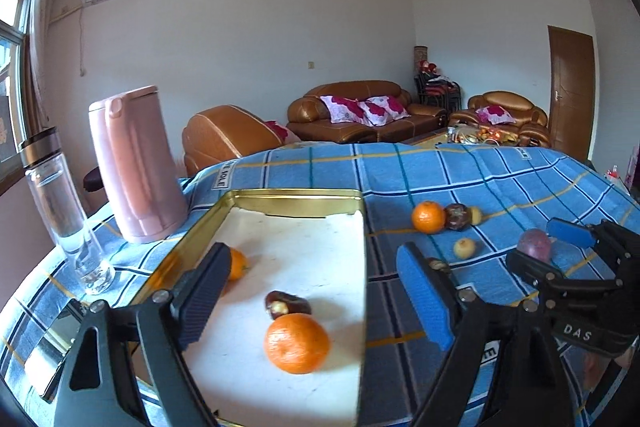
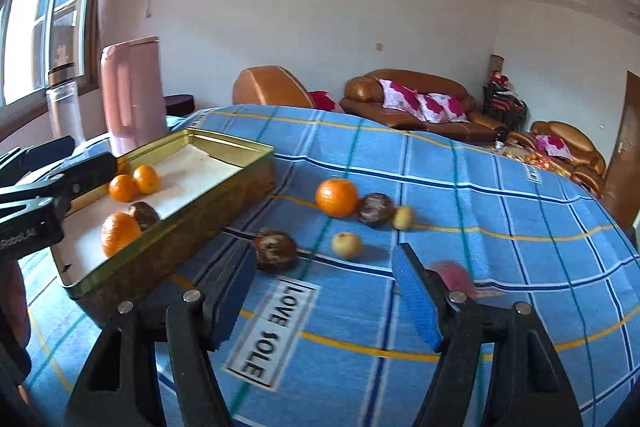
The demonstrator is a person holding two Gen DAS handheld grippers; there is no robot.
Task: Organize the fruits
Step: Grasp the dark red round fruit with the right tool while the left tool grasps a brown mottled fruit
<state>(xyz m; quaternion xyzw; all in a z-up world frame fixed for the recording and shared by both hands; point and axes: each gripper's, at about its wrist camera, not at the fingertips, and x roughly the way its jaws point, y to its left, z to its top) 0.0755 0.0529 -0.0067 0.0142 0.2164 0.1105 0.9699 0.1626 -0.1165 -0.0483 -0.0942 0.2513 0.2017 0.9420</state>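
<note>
Nearest the lens, lower centre of the left wrist view: your left gripper [image 1: 316, 301] stands wide and empty over the gold tin [image 1: 296, 195], with an orange [image 1: 297, 343] and a dark fruit [image 1: 286, 304] on its white liner. Right of centre, loose fruit [image 2: 338, 197] waits on the blue cloth [image 2: 500, 267]. Your right gripper [image 2: 324, 297] is also wide and empty. Step judged: between placements. Next: close on the nearest dark fruit [image 2: 276, 250].

Black left gripper [image 1: 312, 291] frame, silver screws, ribbed blue-padded fingers [image 1: 426, 301].
</note>
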